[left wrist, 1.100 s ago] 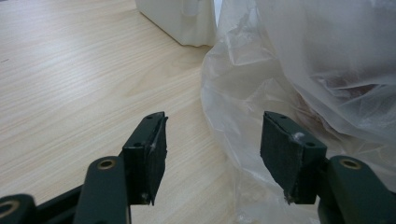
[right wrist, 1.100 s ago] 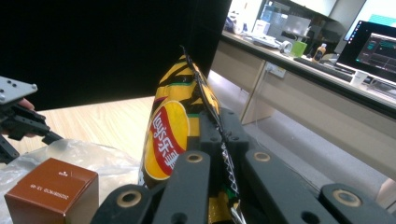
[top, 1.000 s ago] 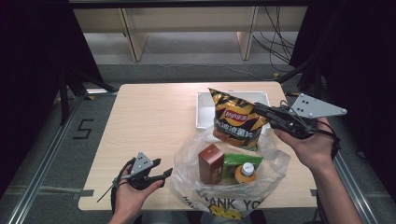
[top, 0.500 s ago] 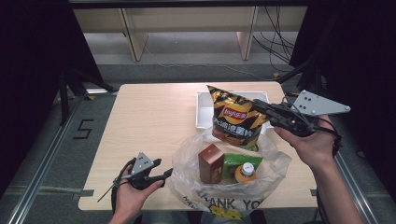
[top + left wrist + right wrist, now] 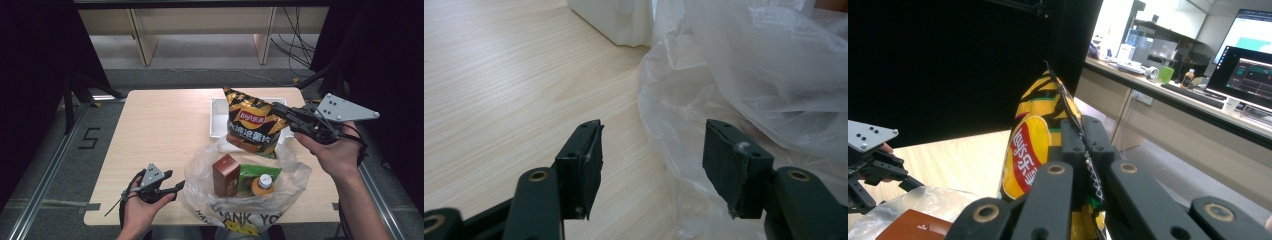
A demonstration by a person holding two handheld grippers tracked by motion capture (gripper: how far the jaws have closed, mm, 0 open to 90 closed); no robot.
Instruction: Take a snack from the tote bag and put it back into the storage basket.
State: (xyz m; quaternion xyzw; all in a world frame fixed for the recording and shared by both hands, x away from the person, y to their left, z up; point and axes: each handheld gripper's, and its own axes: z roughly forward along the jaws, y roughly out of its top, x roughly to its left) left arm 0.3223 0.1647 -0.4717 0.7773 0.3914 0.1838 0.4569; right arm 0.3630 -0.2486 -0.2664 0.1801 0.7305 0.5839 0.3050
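A yellow-and-black chip bag point(image 5: 252, 127) hangs upright above the table's right half, over the far rim of a clear plastic bag point(image 5: 295, 175). My right gripper point(image 5: 280, 111) is shut on the chip bag's right edge; in the right gripper view the two jaws pinch the crimped seam point(image 5: 1083, 145) of the chip bag point(image 5: 1030, 150). My left gripper point(image 5: 177, 186) rests low on the table at the plastic bag's left edge. Its jaws point(image 5: 651, 155) stand open, and the film of the plastic bag point(image 5: 749, 75) runs down just inside the right pad point(image 5: 729, 160).
Inside the plastic bag stand a brown carton point(image 5: 226, 174), a green packet point(image 5: 257, 172) and an orange-capped bottle point(image 5: 263, 183). A white tray point(image 5: 217, 117) sits behind the chip bag. The wooden table point(image 5: 160, 130) lies bare on the left, with dark floor around it.
The right hand has shifted very slightly up and to the right with the chip bag. The left hand and the plastic bag have stayed put.
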